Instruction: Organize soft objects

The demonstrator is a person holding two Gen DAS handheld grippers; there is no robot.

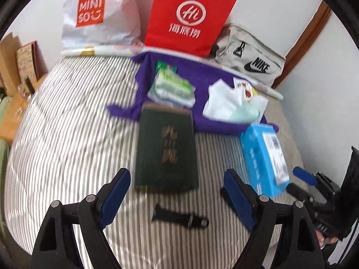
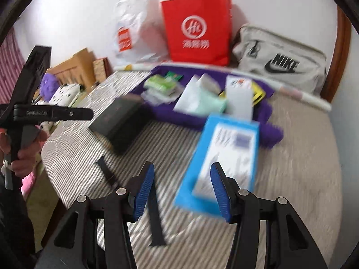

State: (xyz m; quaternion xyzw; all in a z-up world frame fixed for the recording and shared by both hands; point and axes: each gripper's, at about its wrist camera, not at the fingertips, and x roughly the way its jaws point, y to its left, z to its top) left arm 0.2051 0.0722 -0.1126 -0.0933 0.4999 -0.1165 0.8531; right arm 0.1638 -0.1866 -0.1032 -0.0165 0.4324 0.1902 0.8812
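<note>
A purple cloth (image 1: 202, 76) lies at the far side of the striped bed (image 1: 67, 134), tissue packs (image 1: 172, 85) on top. Nearer sit a green book (image 1: 167, 150) and blue box (image 2: 222, 157). Left gripper (image 1: 177, 195) and right gripper (image 2: 182, 190) hover, jaws spread, nothing between them.

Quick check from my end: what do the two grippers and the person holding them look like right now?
Both are black plastic frames with silver pivot bolts and ribbed blue pads on the fingers. The left gripper, seen from the right wrist view, carries white "GenRobot.AI" lettering on its side bar. The right gripper shows the same build. The person's left hand wraps a black handle below a dark sleeve.
</note>
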